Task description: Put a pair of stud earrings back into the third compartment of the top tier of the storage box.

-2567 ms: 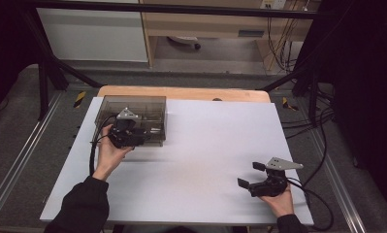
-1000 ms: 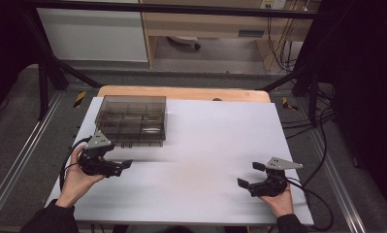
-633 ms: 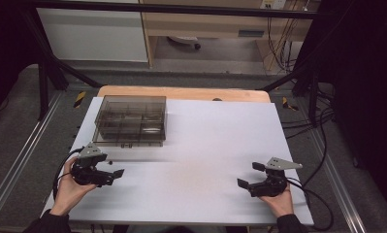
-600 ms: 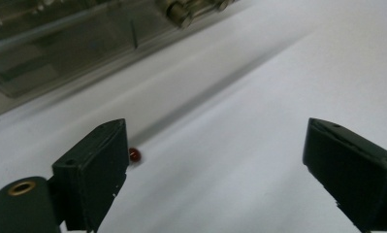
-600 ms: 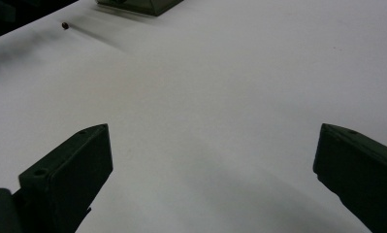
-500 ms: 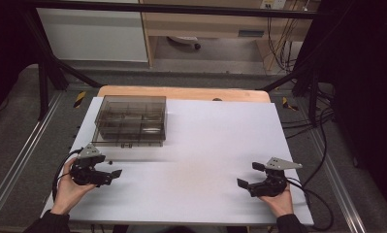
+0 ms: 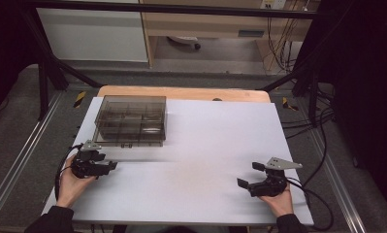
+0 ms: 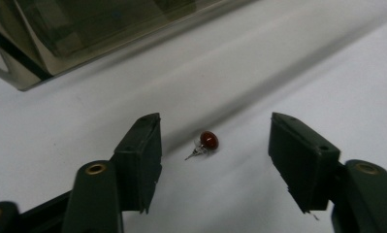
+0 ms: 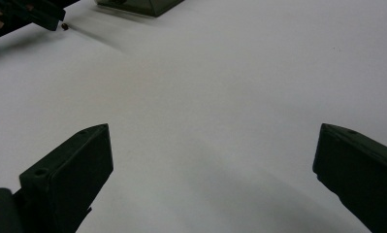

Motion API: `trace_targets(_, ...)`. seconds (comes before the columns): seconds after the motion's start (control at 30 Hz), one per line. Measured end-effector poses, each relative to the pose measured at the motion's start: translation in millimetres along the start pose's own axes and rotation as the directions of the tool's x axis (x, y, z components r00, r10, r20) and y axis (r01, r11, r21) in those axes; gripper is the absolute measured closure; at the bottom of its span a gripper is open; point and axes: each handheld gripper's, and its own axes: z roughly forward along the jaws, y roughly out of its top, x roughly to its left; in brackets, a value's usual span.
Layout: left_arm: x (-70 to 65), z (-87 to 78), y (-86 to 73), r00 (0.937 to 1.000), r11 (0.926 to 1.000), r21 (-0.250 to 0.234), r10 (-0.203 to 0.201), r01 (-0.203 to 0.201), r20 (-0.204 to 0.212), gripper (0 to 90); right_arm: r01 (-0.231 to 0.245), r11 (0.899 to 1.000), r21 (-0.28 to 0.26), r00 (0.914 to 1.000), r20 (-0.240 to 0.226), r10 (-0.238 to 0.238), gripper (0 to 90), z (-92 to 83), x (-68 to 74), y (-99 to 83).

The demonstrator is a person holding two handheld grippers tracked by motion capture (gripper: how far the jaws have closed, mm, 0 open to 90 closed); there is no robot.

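Observation:
A small red stud earring [image 8: 209,141] with a thin metal post lies on the white table top [image 7: 210,145]. My left gripper [image 8: 214,127] is low over it, and its jaws have just been closing. The earring sits between the pads, touching neither. In the high view this gripper [image 7: 111,165] is near the table's left front, just in front of a smoky clear compartment box [image 7: 131,120]. My right gripper [image 7: 249,174] rests wide open at the right front, with bare table between its jaws [image 9: 214,133].
The box's corner [image 8: 31,53] lies close ahead and left of the left jaws. The right gripper view shows the earring [image 9: 65,27] and the left gripper's tip [image 9: 40,17] far off. A wooden board [image 7: 181,92] borders the table's far edge.
The left hand left the box, came back toward the person's side and sank to the table, and its jaws narrowed. The right hand stayed still.

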Motion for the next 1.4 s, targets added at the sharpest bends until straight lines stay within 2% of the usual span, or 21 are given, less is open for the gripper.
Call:
trace_targets(0.07, 0.7, 1.0, -0.3, 0.9999, 0.9999, 0.006, -0.014, 0.014, 0.001, 42.2, 0.001, 1.0, 0.002, 1.0, -0.001, -0.001, 1.5, -0.2, 0.1, 0.1)
trace_targets(0.3, -1.7, 2.7, 1.5, 0.9999, 1.0, 0.004, -0.001, 0.002, -0.016, 52.3, 0.001, 1.0, 0.0, 1.0, -0.001, -0.001, 1.5, 0.0, 0.1, 0.0)
trace_targets(0.47, 0.0, 3.9, 1.0, 0.9997, 0.9999, 0.006, -0.012, 0.012, -0.019, 58.5, 0.001, 1.0, -0.001, 1.0, -0.001, -0.001, 1.5, -0.7, 0.1, 0.2)
trace_targets(0.93, -0.1, 6.2, 0.2, 0.9998, 1.0, 0.001, -0.005, 0.005, -0.018, 69.5, 0.003, 1.0, 0.001, 1.0, -0.001, -0.003, 1.5, -0.6, 0.0, 0.2)
trace_targets(1.4, -1.2, 7.1, 0.2, 0.9992, 1.0, 0.005, -0.002, 0.002, -0.04, 78.1, 0.002, 1.0, 0.0, 1.0, -0.001, -0.002, 1.5, -0.7, 0.0, 0.2)
